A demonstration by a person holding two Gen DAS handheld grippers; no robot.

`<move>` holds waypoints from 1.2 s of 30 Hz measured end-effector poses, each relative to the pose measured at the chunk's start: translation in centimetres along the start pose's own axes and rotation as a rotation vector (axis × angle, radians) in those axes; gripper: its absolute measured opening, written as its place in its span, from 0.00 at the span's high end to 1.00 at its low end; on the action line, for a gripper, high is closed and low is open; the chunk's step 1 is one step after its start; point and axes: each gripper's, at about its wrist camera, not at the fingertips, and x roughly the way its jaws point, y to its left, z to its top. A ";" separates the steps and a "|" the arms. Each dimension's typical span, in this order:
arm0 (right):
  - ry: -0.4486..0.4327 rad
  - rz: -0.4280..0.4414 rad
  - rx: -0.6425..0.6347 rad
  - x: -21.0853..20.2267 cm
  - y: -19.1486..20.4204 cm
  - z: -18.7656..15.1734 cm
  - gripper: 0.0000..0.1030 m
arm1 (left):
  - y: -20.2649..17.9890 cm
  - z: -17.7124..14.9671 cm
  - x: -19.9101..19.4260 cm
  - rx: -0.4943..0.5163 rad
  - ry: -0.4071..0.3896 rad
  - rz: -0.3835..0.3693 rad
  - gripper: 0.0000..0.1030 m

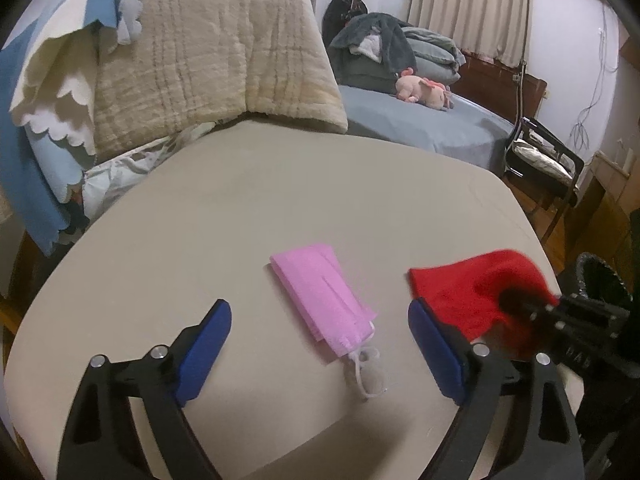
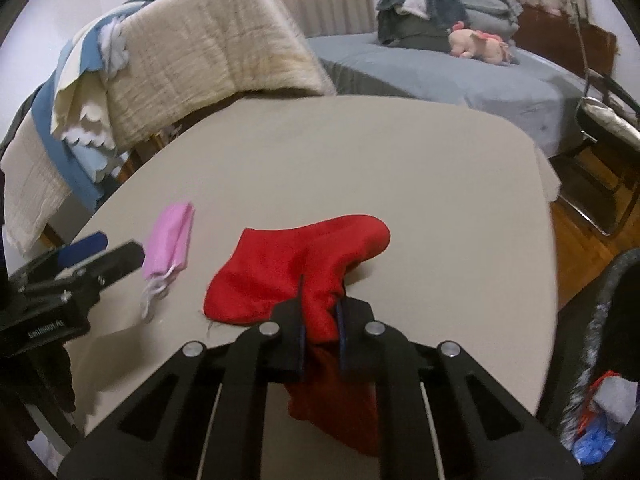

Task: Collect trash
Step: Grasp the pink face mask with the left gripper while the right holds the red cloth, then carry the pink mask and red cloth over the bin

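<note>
1. The red cloth (image 2: 296,272) lay on the table (image 2: 360,152), its near edge pinched in the right gripper (image 2: 320,320). Only a bunched fold was held, so it could slip out on lifting.
2. It looked soft, limp and creased.
3. The pink mask (image 1: 320,300) lay flat between the spread jaws of the left gripper (image 1: 320,344), untouched.
4. The bin (image 2: 600,380) stood beside the table on the right; trailing cloth might snag its rim.

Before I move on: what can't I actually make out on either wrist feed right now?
- Red cloth: its near end hangs below the table edge behind the right claw, right wrist view.
- Right claw: blurred in the left wrist view, grip unreadable there.
- Trash bin: cut off by the frame's right edge; contents only partly visible.
- Pink mask: one ear loop shows, the other is hidden underneath.
</note>
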 end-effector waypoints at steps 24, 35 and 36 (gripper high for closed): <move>-0.060 0.008 0.030 -2.3 -2.0 1.4 0.90 | -2.0 0.2 2.8 0.027 0.067 -0.022 0.90; -0.115 0.020 0.032 -5.5 -2.0 2.7 0.90 | -4.5 2.0 -1.6 0.039 -0.005 -0.052 0.91; -0.121 0.021 0.031 -5.9 -2.0 2.7 0.90 | -4.8 2.1 -1.9 0.042 -0.011 -0.055 0.91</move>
